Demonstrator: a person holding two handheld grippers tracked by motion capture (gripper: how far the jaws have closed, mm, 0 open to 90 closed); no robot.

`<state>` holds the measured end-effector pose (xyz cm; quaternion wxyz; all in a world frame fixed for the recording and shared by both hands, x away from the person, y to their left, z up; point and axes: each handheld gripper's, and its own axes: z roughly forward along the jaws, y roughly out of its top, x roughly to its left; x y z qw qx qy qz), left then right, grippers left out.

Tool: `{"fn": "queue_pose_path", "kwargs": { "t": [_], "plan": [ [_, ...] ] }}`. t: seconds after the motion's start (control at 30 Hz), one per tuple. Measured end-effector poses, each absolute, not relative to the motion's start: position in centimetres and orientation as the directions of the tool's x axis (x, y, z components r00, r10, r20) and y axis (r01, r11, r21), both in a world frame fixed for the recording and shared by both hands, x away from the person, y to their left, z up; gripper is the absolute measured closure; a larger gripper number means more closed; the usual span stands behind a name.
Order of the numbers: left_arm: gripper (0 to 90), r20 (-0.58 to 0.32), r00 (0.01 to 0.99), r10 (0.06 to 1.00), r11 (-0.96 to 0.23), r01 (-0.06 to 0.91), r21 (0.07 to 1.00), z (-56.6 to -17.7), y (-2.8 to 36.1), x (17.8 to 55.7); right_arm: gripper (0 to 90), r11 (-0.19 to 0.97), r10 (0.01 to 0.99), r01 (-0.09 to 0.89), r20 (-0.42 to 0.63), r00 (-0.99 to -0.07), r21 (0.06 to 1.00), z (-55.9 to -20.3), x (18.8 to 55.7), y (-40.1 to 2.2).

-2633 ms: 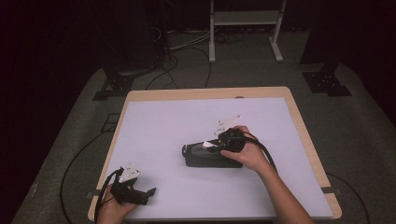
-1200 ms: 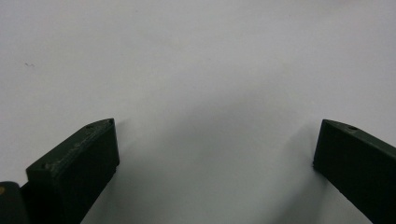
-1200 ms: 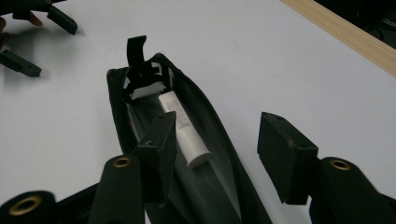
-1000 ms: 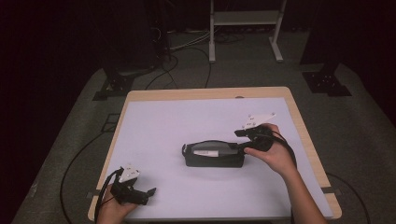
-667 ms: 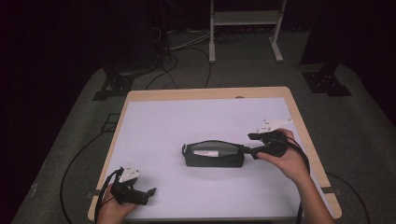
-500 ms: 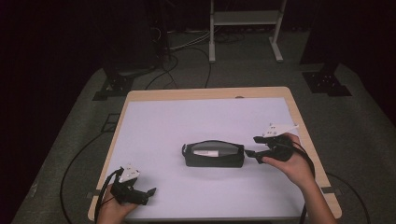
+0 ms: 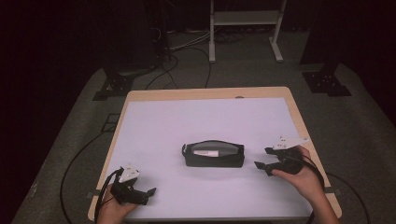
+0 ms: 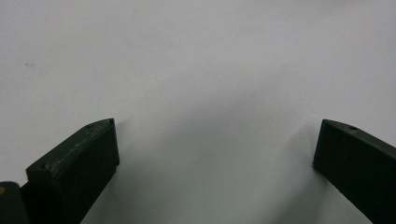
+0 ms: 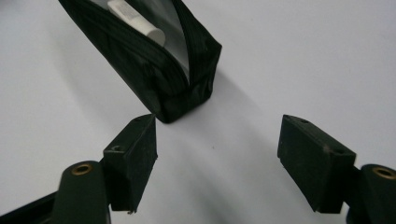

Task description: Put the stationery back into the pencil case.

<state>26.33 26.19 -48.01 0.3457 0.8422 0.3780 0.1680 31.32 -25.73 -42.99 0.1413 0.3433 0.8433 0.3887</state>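
white desk (image 7: pixel 205 121): unzipped black pouch (image 7: pixel 213 154) mid-desk; left tongs (image 7: pixel 140 195) and right tongs (image 7: pixel 265 161) both apart, empty; best approach the pouch's end squarely.

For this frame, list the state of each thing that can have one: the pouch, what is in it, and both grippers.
black pouch: open at the top, lying on its side on the table, free of both grippers.
white tube: lying inside the pouch.
left gripper: open, empty, low over the bare white table at the near left corner.
right gripper: open, empty, just right of the pouch and apart from it.
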Motion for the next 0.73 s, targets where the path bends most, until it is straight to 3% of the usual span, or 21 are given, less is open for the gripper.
{"fn": "queue_pose_path", "kwargs": {
  "t": [0.73],
  "plan": [
    [0.0,0.021,0.658,0.753,-0.474,0.521,0.71,-48.0,26.2,26.3,23.6,0.438,0.766,0.57,0.044,-0.642,0.695,-47.6,29.3,-28.5]
  ]
}}
